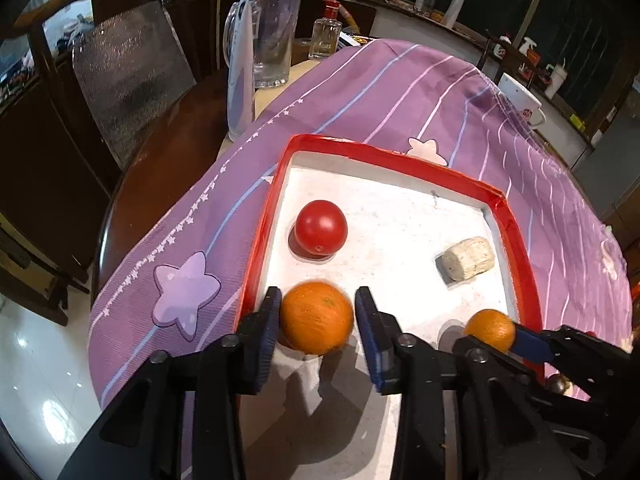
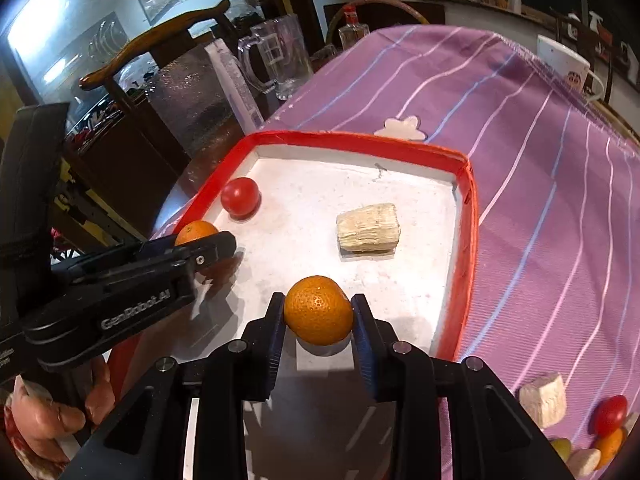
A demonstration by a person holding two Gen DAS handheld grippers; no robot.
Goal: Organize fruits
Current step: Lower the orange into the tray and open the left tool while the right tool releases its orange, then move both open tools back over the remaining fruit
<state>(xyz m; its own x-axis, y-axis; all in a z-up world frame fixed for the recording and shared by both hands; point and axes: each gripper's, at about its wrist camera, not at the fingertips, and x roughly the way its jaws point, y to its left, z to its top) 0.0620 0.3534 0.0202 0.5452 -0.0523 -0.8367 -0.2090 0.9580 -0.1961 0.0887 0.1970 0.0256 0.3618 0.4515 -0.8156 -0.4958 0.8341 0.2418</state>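
A red-rimmed white tray (image 1: 400, 162) (image 2: 466, 216) lies on a purple striped cloth. In it are a red tomato (image 1: 321, 227) (image 2: 240, 196) and a pale beige chunk (image 1: 466, 258) (image 2: 368, 228). My left gripper (image 1: 316, 312) (image 2: 200, 242) is open around an orange (image 1: 317, 317) (image 2: 196, 232); its right finger stands clear of the fruit. My right gripper (image 2: 319, 312) (image 1: 496, 332) is shut on a second orange (image 2: 319, 310) (image 1: 491, 329) just above the tray floor.
A glass pitcher (image 1: 274, 36) (image 2: 280, 56), a small bottle (image 1: 326, 34) and a white mug (image 1: 520, 98) (image 2: 564, 62) stand at the table's far side. Another beige chunk (image 2: 544, 400), a small tomato (image 2: 610, 414) and more small fruits lie on the cloth at right.
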